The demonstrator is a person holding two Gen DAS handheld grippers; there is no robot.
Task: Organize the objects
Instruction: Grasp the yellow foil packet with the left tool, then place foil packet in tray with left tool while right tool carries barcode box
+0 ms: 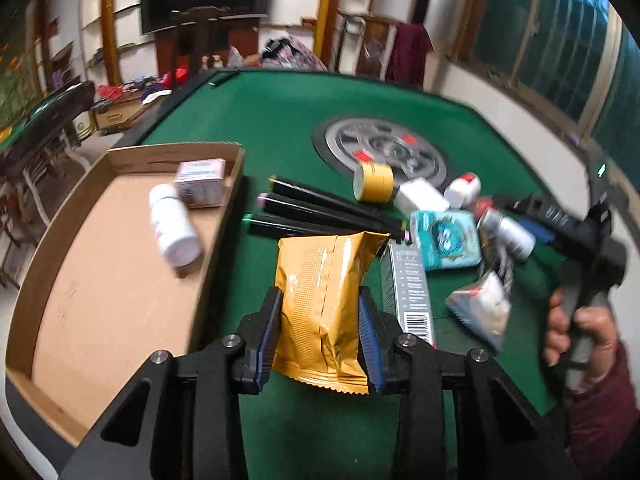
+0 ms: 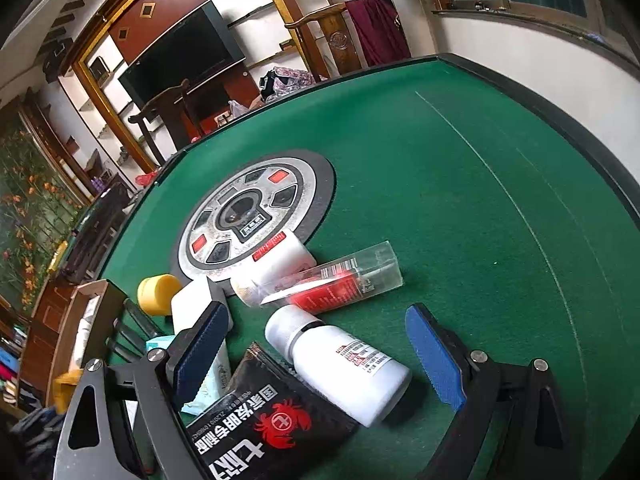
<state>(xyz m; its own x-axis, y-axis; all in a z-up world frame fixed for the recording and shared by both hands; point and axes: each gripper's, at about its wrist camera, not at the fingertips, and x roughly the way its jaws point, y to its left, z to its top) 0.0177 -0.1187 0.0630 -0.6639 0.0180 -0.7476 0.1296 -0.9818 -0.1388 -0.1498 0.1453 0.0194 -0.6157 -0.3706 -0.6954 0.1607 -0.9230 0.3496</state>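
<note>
My left gripper (image 1: 320,312) is shut on a gold foil packet (image 1: 328,304) and holds it above the green table, just right of the cardboard tray (image 1: 48,248). The tray holds a white bottle (image 1: 173,225) and a small pink box (image 1: 202,182). My right gripper (image 2: 320,344) is open over a white pill bottle (image 2: 344,364) and a black sachet with a red crab (image 2: 276,416). It also shows at the right in the left wrist view (image 1: 560,232), above the pile.
On the table lie three black markers (image 1: 320,208), a yellow tape roll (image 1: 374,182), a teal packet (image 1: 448,240), a grey box (image 1: 408,288), a clear box with a red tube (image 2: 340,280) and a white block (image 2: 196,304). A round metal hub (image 2: 248,216) sits mid-table.
</note>
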